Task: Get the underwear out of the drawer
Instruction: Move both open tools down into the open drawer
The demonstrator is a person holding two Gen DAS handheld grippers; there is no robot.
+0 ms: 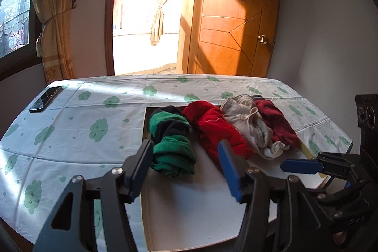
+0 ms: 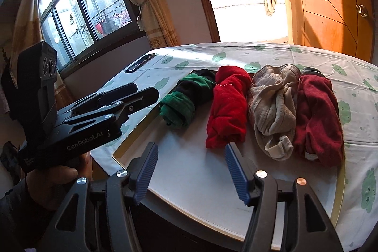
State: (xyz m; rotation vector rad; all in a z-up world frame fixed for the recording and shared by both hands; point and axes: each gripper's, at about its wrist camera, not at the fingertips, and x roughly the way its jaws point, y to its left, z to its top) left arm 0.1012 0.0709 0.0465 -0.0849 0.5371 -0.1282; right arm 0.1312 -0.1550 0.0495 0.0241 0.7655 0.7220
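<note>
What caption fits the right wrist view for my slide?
Open right gripper faces four rolled underwear in the drawer: green-black, red, beige, maroon.

My left gripper [image 2: 132, 96] is matte black with white "GenRobot.AI" lettering and silver screws; bare skin and a dark sleeve show on my left hand [image 2: 54, 183]. My right gripper [image 2: 191, 171] has ribbed blue pads [image 2: 236, 174] and copper-toned screw heads.

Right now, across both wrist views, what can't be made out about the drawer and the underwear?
- Drawer: near end cut off behind the left gripper in the left wrist view, and the right gripper in the other.
- Dark red underwear: a dark piece behind it is mostly hidden.
- Phone: screen too small to read.
</note>
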